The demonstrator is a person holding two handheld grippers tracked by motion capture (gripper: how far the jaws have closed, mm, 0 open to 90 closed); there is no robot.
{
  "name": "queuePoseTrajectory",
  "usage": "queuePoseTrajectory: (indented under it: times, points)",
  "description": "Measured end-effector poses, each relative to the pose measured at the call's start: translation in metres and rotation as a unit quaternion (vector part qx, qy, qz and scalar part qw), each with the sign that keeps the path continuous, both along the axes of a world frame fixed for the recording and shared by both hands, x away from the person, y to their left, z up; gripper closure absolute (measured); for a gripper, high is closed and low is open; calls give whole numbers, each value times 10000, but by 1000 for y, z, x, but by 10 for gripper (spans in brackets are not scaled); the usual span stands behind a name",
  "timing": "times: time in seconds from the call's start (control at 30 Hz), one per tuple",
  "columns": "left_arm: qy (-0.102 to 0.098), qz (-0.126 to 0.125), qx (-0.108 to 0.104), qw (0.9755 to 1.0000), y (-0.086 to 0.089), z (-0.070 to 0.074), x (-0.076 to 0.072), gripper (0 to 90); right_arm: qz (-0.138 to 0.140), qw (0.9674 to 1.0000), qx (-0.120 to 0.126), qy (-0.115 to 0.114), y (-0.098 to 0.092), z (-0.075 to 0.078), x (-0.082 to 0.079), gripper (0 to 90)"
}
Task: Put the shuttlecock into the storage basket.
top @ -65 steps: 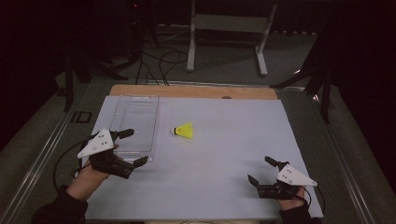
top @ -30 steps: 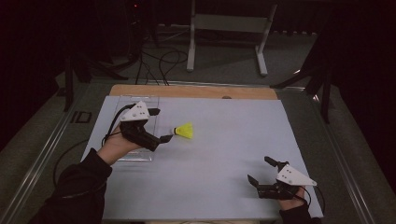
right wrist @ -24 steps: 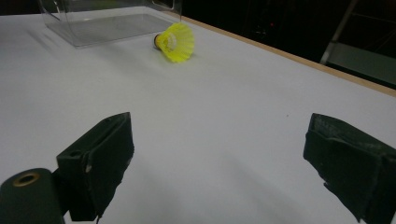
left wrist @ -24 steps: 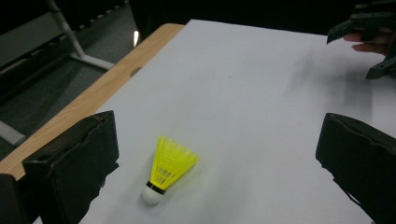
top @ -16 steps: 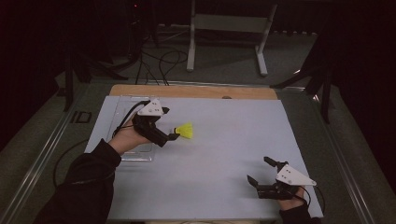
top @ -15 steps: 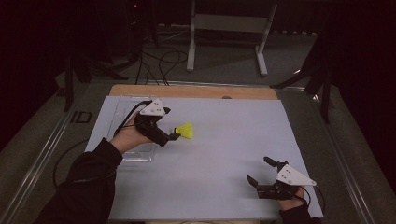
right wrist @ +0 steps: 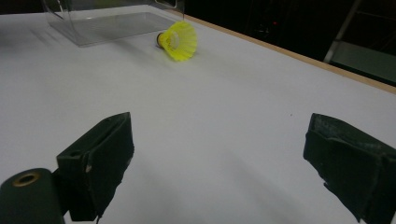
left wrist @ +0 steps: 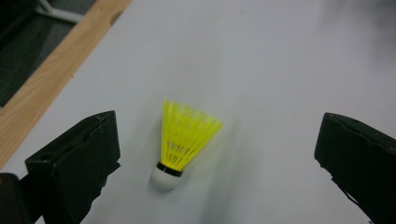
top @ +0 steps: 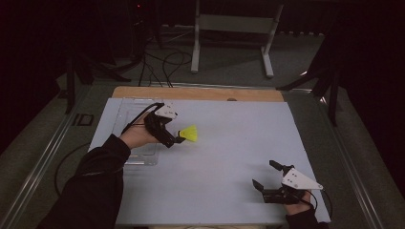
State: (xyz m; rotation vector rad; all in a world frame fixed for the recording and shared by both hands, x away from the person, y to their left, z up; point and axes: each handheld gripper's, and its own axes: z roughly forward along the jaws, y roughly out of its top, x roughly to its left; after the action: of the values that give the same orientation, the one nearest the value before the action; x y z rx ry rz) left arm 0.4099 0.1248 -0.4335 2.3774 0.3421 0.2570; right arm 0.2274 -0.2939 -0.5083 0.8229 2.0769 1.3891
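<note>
A yellow shuttlecock (top: 190, 133) with a white cork tip lies on its side on the white table top (top: 224, 143). My left gripper (top: 175, 140) is held just left of it and points at it. In the left gripper view the jaws stand wide open on either side of the shuttlecock (left wrist: 185, 140), not touching it. The left gripper (left wrist: 215, 158) holds nothing. My right gripper (top: 263, 173) rests open near the front right of the table. In the right gripper view that gripper (right wrist: 219, 154) is open with bare table between its jaws. The shuttlecock (right wrist: 179, 40) lies far ahead of it.
A clear plastic box (top: 128, 125) sits at the left of the table under my left hand; it is also seen at the back in the right gripper view (right wrist: 107, 18). A wooden strip (top: 200, 93) runs along the far edge. Stands and cables are on the floor beyond.
My left gripper has moved forward and right from the front left of the table, over the clear box, up to the shuttlecock. The right gripper has stayed still.
</note>
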Motion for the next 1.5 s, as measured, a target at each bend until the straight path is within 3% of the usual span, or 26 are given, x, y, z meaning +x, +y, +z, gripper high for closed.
queuePoseTrajectory:
  times: [0.27,0.4,0.73,0.93,1.1,1.17,1.23,1.33,1.37,1.4,1.43,1.47,1.5]
  points:
    - [73,-234,502,9984,-11,-11,13,19,11,10000,-5,5,0,0,0,85]
    - [156,-335,582,9976,-15,-12,19,21,15,10000,1,1,0,0,0,86]
    - [458,-583,1061,9916,-21,-17,33,37,31,10000,9,8,0,0,0,85]
    - [592,-660,1514,9845,-24,-26,41,66,32,10000,-8,20,0,-1,0,86]
    - [496,-603,1803,9805,-31,-32,43,156,41,10000,-6,9,-1,-1,0,85]
    - [436,-654,1983,9770,-33,-35,44,169,34,10000,-10,17,0,-1,0,85]
    - [359,-737,2209,9719,-35,-37,45,180,37,10000,-13,19,0,-1,0,86]
    - [320,-772,2309,9694,-38,-40,46,205,47,10000,-14,21,0,-1,0,86]
    - [231,-844,2497,9644,-40,-41,48,213,48,10000,-16,19,0,-1,0,86]
    - [231,-844,2497,9644,-40,-41,48,230,53,10000,-14,23,0,-1,0,86]
    - [210,-899,2630,9604,-42,-43,48,230,53,10000,-14,23,0,-1,0,86]
    - [200,-915,2713,9579,-44,-46,48,266,59,10000,-17,25,0,-1,0,86]
    - [200,-915,2713,9579,-44,-46,48,282,59,10000,-17,25,0,-1,0,86]
